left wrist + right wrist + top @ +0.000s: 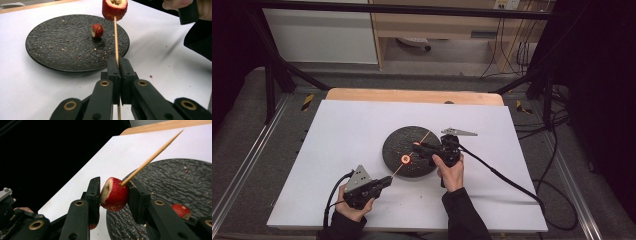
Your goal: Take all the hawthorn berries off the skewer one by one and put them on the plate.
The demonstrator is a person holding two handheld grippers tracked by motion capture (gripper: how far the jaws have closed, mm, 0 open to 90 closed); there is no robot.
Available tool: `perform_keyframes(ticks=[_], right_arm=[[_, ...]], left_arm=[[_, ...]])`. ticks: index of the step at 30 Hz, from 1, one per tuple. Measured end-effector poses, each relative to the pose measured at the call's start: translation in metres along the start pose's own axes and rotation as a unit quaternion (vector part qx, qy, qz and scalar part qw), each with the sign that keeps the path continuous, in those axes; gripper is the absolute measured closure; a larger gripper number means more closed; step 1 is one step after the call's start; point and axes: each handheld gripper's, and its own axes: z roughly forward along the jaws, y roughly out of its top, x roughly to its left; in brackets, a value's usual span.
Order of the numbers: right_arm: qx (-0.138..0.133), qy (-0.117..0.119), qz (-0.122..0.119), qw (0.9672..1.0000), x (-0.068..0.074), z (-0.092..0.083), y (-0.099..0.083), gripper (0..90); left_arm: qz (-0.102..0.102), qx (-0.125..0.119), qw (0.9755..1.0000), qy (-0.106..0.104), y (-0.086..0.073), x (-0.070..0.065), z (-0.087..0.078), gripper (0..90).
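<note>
Left gripper view, left gripper (119, 65) jaws clamping skewer (116, 40), right gripper (113, 195) jaws gripping skewered red fruit (115, 194) above plate (180, 182).

Red fruit (114, 194) with pale cut face; tan skewer (116, 37); dark grey, rough-textured plate (50, 50); white table cover (352, 130); black jaws.

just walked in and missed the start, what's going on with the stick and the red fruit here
A person is threading small red fruit onto a wooden skewer over a dark round plate. The left gripper is shut on the lower end of the skewer. The right gripper is clamped on a cored red fruit that the skewer already runs through, with its pointed tip sticking out beyond. A second fruit piece lies on the plate, among scattered crumbs, not yet skewered.
</note>
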Motion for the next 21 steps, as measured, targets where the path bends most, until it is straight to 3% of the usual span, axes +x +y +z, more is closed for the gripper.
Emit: perform_keyframes(ticks=[21], right_arm=[[-0.032, -0.042, -0.008, 0.9986, -0.01, -0.022, 0.033, 66.5]], left_arm=[[0.001, -0.003, 1.0, -0.002, 0.001, -0.001, -0.001, 88.3]])
